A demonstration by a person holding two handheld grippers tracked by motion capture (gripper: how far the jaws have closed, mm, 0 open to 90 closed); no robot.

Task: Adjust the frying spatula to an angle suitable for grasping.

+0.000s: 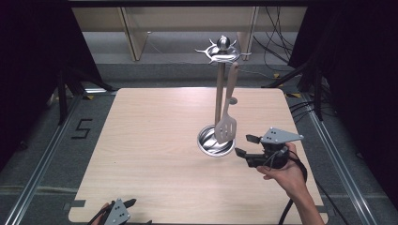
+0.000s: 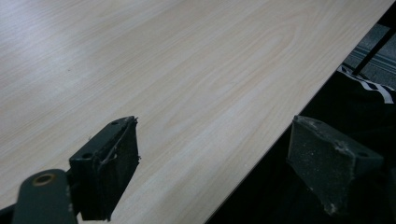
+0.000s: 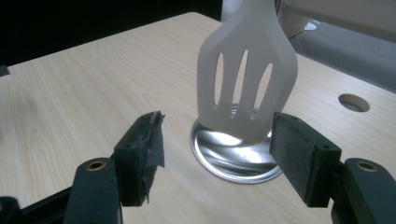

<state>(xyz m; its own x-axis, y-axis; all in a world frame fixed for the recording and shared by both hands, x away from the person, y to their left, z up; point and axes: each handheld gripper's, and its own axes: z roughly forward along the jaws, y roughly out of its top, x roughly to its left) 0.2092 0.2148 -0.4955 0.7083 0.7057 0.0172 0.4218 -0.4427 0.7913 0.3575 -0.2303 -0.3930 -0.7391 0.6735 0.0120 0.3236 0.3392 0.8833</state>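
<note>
Pale wood table [image 1: 155, 154] on a grey floor, dark curtains either side: 1 left gripper [image 1: 126, 206] at the near-left edge, jaws wide apart and empty, idle. Centre-right, 1 steel utensil stand [image 1: 219, 84] with round base [image 1: 216, 143], 1 slotted spatula [image 1: 226, 124] hanging from its top ring, blade just above the base. Right gripper [image 1: 244, 145], jaws spread wide and empty, sits just beside the blade; likely step is approach, next move a close on the blade or handle, then a lift off the hook.
</note>
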